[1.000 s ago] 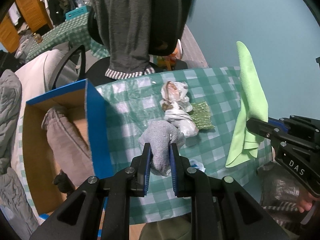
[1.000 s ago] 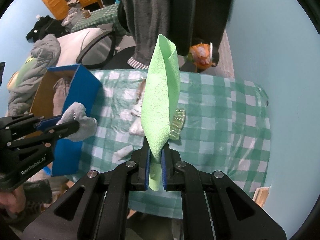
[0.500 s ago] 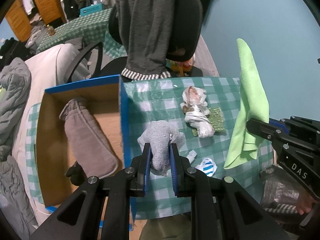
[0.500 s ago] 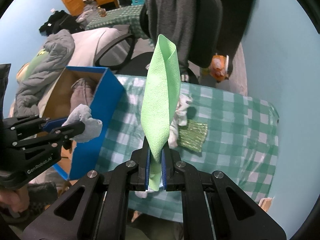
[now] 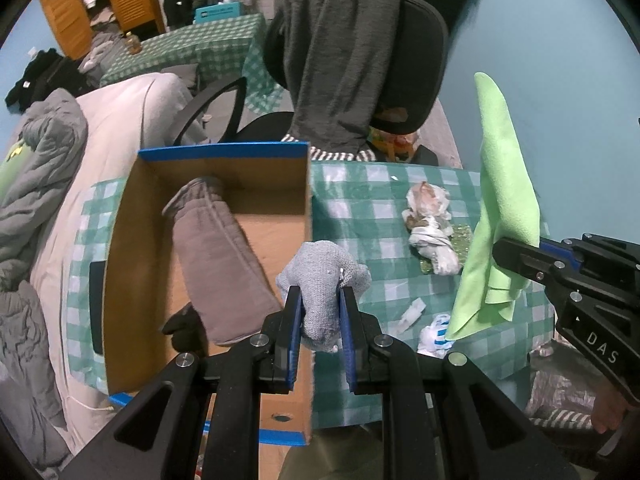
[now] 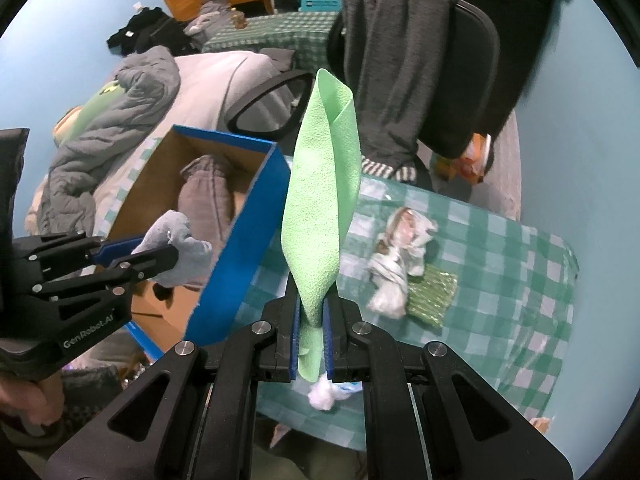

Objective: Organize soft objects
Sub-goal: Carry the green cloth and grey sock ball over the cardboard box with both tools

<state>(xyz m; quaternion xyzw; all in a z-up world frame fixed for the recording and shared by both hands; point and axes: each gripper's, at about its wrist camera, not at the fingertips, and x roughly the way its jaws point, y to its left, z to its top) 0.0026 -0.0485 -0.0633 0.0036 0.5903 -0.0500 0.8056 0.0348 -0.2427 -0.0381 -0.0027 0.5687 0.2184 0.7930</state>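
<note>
Both raised: left tool (image 5: 319,312) clamps grey sock (image 5: 322,280), right tool (image 6: 312,330) green cloth (image 6: 322,200).

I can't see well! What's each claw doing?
Left gripper: closed on the grey cloth.
Right gripper: closed on the green cloth.

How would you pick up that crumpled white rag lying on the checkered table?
I would take the white rag across its narrow, twisted middle, coming straight down from above. It lies flat and long on the tablecloth, bulging at both ends, so the pinched waist probably fits best between two fingers. Its right edge overlaps the sparkly green pad, so set the fingers crosswise to miss that.
</note>
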